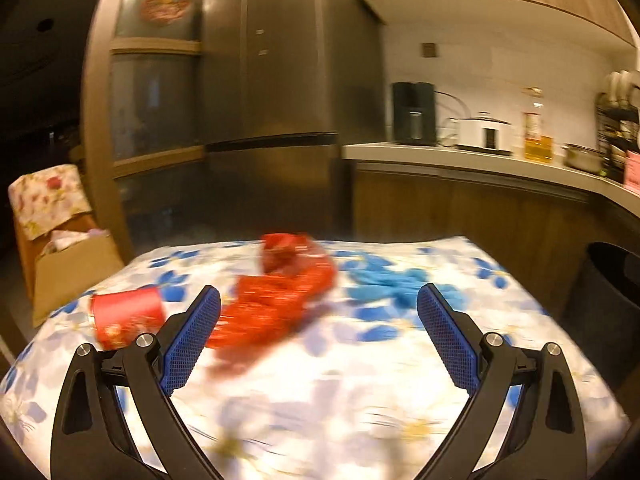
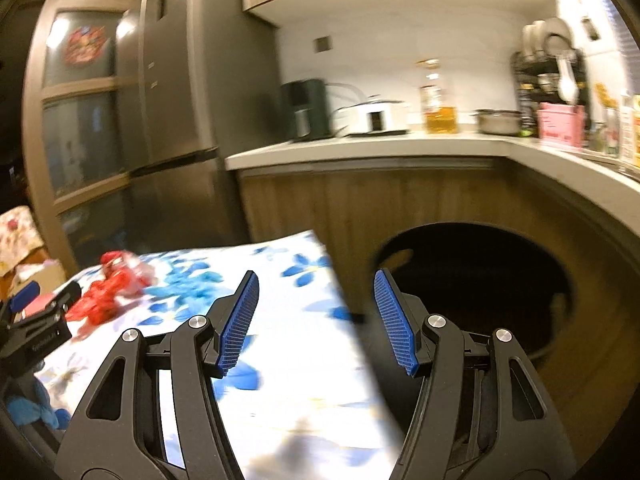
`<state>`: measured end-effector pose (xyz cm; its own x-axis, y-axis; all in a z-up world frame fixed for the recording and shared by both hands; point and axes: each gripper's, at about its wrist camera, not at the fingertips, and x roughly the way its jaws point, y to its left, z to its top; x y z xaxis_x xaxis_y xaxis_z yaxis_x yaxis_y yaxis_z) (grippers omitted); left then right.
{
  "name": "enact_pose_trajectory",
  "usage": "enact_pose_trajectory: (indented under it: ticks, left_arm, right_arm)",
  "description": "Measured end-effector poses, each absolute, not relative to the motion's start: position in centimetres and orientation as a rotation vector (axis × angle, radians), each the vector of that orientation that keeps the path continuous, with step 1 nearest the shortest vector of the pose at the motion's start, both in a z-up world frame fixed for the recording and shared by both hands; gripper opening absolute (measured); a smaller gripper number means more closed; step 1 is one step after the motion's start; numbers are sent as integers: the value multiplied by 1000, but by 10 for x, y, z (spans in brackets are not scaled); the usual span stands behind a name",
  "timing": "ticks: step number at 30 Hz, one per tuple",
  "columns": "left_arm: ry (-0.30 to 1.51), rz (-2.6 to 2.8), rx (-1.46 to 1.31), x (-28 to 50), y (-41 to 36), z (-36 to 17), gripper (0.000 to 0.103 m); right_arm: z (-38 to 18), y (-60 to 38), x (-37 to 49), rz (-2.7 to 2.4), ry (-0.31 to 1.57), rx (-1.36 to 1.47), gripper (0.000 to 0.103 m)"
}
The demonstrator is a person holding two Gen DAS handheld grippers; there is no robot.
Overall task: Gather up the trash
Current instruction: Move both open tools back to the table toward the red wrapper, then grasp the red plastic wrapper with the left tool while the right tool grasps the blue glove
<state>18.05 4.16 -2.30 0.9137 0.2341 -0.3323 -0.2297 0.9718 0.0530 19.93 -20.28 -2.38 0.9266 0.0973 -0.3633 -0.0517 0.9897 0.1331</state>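
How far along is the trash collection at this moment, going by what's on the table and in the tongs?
Nothing visibly done: the dark round bin's inside is too dark to read. In hand: nothing; the left tongs and right tongs are both open and empty. Left: the crumpled red plastic wrapper, the red paper cup lying on its side and the crumpled blue item all lie on the floral tablecloth.

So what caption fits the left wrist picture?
Open left gripper faces red wrappers and a red cup on a floral tablecloth.
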Motion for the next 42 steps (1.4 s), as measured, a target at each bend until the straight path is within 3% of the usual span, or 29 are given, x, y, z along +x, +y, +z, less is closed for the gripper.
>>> enact_pose_trajectory:
  ticks: [8, 11, 13, 14, 19, 22, 32, 42]
  left_arm:
    - [440, 248, -113, 216, 95, -41, 94]
    - [504, 234, -130, 230, 101, -52, 87]
    - [545, 219, -146, 236, 104, -60, 71]
    - [563, 213, -159, 238, 107, -65, 67]
    - [609, 187, -216, 243, 118, -78, 26]
    - [600, 167, -225, 239, 118, -79, 11]
    - [500, 143, -256, 196, 109, -63, 9]
    - [518, 151, -280, 190, 113, -65, 9]
  right_arm:
    - [-33, -134, 239, 159, 410, 68, 60]
    - [-37, -121, 253, 171, 424, 53, 59]
    - [-42, -112, 264, 174, 436, 43, 60]
    - [-43, -108, 269, 177, 443, 40, 60]
    - [-56, -89, 294, 201, 490, 14, 59]
    - [-64, -81, 306, 204, 526, 9, 60]
    - [-93, -62, 340, 244, 670, -16, 57]
    - [-105, -58, 349, 267, 738, -22, 9]
